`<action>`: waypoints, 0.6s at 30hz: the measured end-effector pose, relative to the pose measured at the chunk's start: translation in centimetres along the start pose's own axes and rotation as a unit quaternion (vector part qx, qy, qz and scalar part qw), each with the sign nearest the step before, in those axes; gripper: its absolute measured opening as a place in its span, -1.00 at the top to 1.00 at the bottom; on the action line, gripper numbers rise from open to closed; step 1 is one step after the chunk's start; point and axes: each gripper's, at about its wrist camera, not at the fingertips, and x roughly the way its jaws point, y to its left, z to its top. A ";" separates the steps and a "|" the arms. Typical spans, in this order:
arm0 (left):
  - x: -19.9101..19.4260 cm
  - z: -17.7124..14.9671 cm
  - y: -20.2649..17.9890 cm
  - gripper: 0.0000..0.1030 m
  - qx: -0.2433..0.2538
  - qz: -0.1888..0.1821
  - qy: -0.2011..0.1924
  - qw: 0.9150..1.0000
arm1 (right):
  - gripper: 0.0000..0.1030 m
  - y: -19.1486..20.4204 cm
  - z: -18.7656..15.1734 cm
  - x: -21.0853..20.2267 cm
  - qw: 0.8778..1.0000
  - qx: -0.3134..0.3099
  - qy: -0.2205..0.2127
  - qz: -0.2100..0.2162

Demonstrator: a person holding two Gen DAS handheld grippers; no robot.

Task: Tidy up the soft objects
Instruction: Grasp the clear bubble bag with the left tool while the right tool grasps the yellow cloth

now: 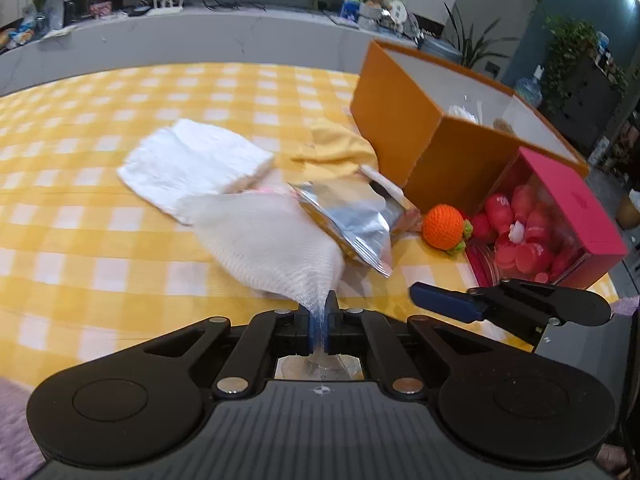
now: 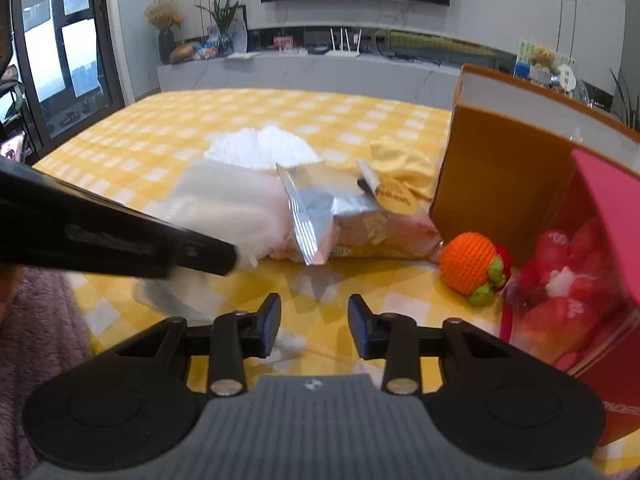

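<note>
Your left gripper [image 1: 319, 320] is clamped on the near corner of the white mesh pouch [image 1: 272, 240], which lies on the checked tablecloth [image 1: 100, 128]; your right gripper [image 2: 314, 330] hangs parted over bare cloth, holding nothing. Judging by the layout, you're barely begun: the orange box [image 1: 404, 120] looks nearly empty (something pale sits inside, hard to tell). Left out: one pouch, one folded white cloth [image 1: 192, 160], one yellow cloth [image 1: 340, 148], one foil snack bag [image 1: 352, 216], one crocheted orange [image 1: 444, 226].
</note>
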 end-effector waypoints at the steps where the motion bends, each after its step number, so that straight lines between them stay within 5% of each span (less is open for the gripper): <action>1: -0.5 0.0 0.3 0.92 -0.004 0.002 -0.005 1.000 | 0.28 0.0 0.1 -0.3 1.000 -0.001 -0.003 -0.001; 11: -1.8 3.9 2.3 0.92 -0.021 -0.002 -0.052 0.998 | 0.08 -1.1 4.3 -1.7 0.999 -0.043 0.002 -0.012; 13: -1.4 5.1 2.1 0.92 -0.020 -0.008 -0.062 0.998 | -0.21 -1.4 6.7 -1.4 0.997 -0.078 0.004 -0.010; 18: 0.4 6.8 2.3 0.92 -0.008 -0.006 -0.083 0.997 | -0.50 -1.3 12.7 1.7 0.982 -0.187 0.042 0.002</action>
